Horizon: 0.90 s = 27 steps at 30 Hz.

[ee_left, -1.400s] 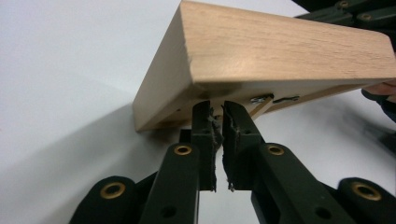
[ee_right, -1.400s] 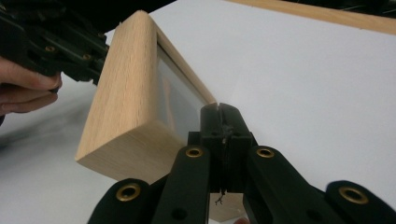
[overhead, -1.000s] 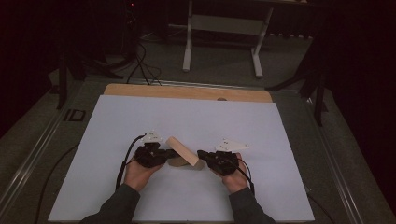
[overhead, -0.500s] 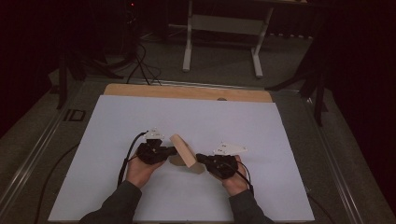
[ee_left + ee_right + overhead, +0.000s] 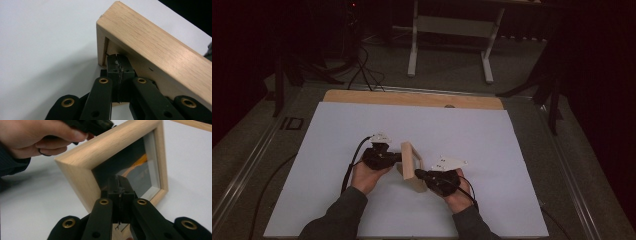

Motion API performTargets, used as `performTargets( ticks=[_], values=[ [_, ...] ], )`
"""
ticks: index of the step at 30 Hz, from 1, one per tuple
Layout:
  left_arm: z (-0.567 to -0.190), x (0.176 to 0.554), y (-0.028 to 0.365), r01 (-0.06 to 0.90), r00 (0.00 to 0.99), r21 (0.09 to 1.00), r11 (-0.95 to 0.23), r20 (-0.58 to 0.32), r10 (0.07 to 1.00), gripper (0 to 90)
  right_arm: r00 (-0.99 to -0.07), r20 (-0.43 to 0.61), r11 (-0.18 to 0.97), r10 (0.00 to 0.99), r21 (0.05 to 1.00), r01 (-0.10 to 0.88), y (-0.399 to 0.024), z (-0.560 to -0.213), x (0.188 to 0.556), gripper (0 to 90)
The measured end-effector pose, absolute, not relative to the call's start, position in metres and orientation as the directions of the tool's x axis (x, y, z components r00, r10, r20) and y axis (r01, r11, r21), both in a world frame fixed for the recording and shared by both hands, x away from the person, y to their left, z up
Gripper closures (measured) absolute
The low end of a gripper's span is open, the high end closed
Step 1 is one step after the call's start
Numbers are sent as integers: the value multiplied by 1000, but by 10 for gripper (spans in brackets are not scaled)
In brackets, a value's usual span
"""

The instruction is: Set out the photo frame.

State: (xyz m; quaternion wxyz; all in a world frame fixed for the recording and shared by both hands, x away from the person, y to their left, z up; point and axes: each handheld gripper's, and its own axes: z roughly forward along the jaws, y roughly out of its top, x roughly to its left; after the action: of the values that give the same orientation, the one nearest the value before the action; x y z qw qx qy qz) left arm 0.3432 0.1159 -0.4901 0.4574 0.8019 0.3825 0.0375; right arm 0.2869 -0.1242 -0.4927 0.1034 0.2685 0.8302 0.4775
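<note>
Wooden picture frame (image 5: 411, 165) stands upright on the white table (image 5: 512, 150), propped btwn left gripper (image 5: 398, 158) & right gripper (image 5: 418, 173), both w/ jaws clenched empty, tips bracing opposite faces.

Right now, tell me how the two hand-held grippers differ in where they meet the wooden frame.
The left hand-held gripper pushes its tips into the recessed back of the wooden frame, under the rim; the right hand-held gripper points at the glazed front. In the high view the left one sits farther up the white sheet, the right one nearer the person. Both have their jaws shut, holding nothing between them.
</note>
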Motion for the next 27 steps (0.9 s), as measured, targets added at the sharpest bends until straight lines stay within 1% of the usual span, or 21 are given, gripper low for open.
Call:
performTargets(
  ticks=[14, 20, 27],
  values=[
    [-490, 354, 105, 566, 726, 759, -321, -275, 630, 897, -846, 76, 415, 528, 846, 335, -114, -495, 283, 896],
    [-489, 356, 105, 565, 728, 763, -314, -282, 625, 897, -851, 72, 421, 520, 845, 329, -109, -496, 282, 896],
    [-488, 354, 108, 558, 722, 768, -313, -263, 640, 876, -846, 65, 425, 530, 843, 331, -112, -495, 284, 862]
  ],
)
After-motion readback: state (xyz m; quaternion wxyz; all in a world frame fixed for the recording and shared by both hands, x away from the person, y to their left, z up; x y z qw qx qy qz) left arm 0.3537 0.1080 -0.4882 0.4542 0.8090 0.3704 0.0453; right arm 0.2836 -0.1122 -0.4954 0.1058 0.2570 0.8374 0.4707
